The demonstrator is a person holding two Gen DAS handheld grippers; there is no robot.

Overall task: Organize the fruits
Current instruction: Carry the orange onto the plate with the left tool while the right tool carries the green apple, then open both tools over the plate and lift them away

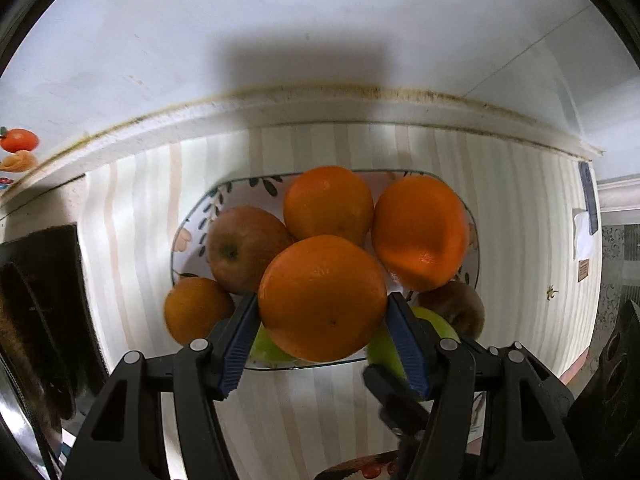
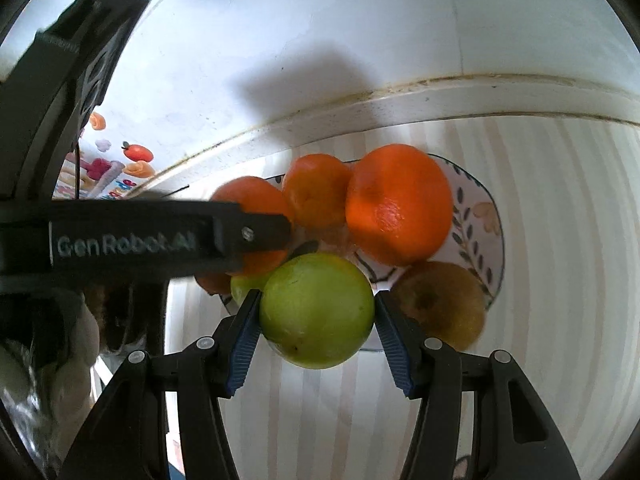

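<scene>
A floral oval plate [image 1: 188, 240] on a striped cloth holds several oranges, a red apple [image 1: 240, 248], green apples and a brownish fruit [image 1: 456, 308]. My left gripper [image 1: 322, 308] is shut on a large orange [image 1: 322, 296] above the plate's near edge. My right gripper [image 2: 316, 312] is shut on a green apple [image 2: 316, 308] at the plate's [image 2: 480, 216] near edge. The left gripper's arm [image 2: 160, 236] crosses the right wrist view. Another green apple [image 2: 244, 288] lies partly hidden behind.
A white wall [image 1: 280, 40] stands right behind the table. Fruit stickers [image 1: 18, 140] show at far left. A dark object [image 1: 40, 300] stands left of the cloth. The striped cloth [image 2: 560, 280] stretches right of the plate.
</scene>
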